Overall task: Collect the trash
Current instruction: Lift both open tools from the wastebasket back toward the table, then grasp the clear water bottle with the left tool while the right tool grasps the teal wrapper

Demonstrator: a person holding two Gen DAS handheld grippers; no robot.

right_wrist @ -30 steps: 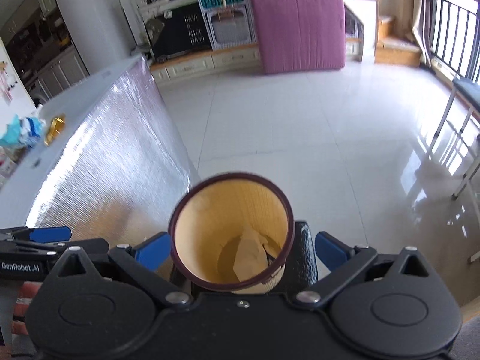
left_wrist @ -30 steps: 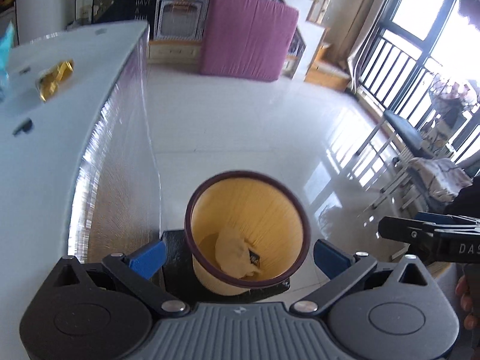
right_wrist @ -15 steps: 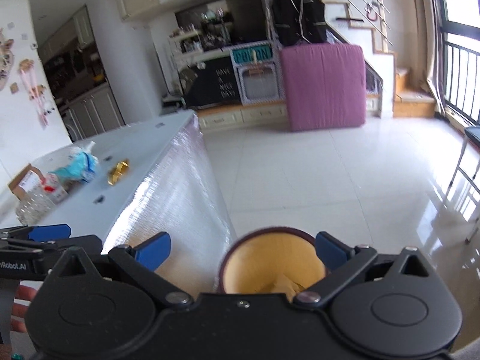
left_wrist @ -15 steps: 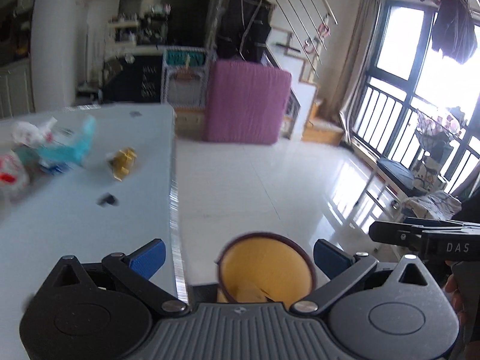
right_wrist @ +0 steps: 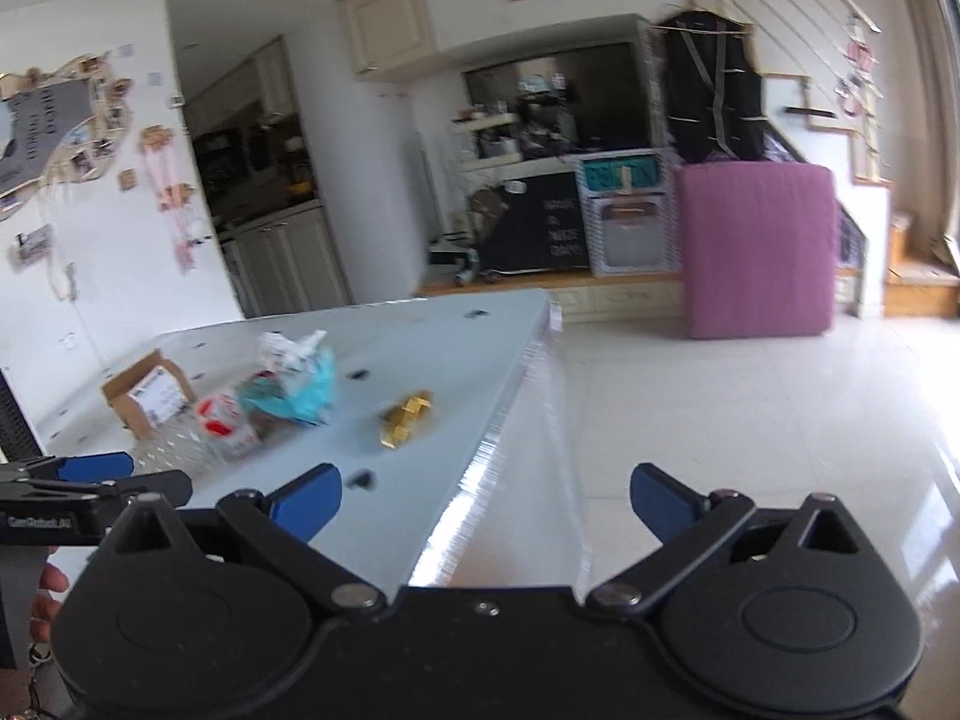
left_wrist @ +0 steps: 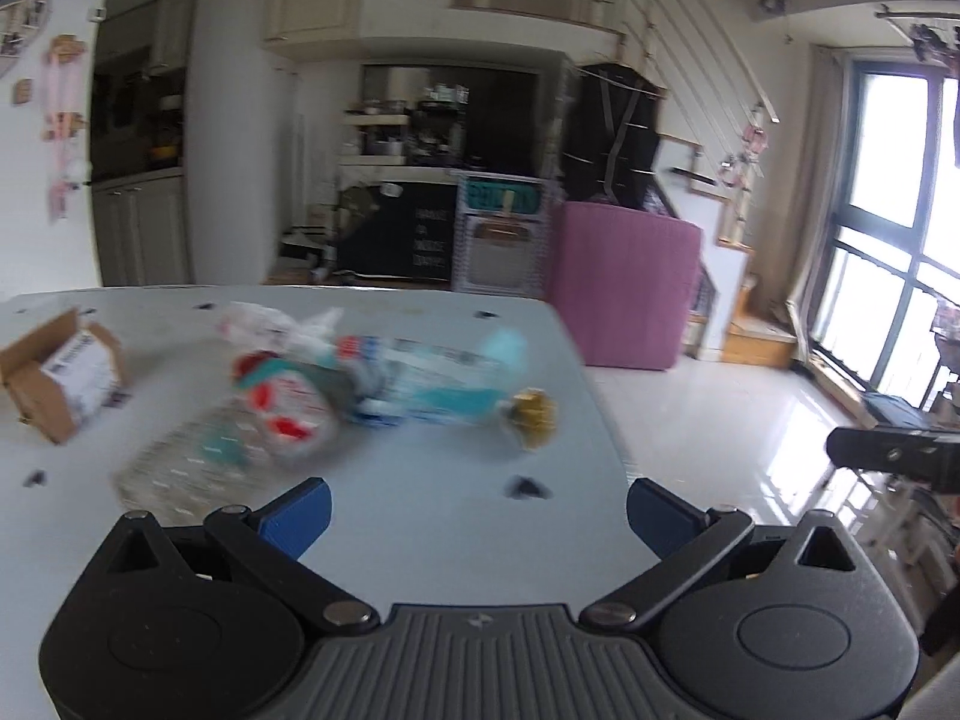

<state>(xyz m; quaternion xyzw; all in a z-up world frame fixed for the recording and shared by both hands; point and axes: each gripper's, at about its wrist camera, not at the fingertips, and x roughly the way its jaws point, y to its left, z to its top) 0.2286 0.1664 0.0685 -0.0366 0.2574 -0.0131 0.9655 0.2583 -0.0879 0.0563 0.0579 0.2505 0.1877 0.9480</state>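
Both grippers, left (left_wrist: 478,507) and right (right_wrist: 485,495), hang with jaws wide apart, gripping nothing. Ahead on the pale table (left_wrist: 420,516) lies the trash: a gold wrapper (left_wrist: 530,415) nearest the edge, then a blurred heap of teal and white packets (left_wrist: 384,378), and a cardboard box (left_wrist: 57,375) farther left.

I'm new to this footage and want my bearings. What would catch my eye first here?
A heap of crumpled teal, white and red wrappers sits mid-way along the pale blue table, with a gold foil wrapper lying apart nearer the table's edge. An open brown cardboard box stands left of the heap. Behind, a purple mattress stands upright on the floor.
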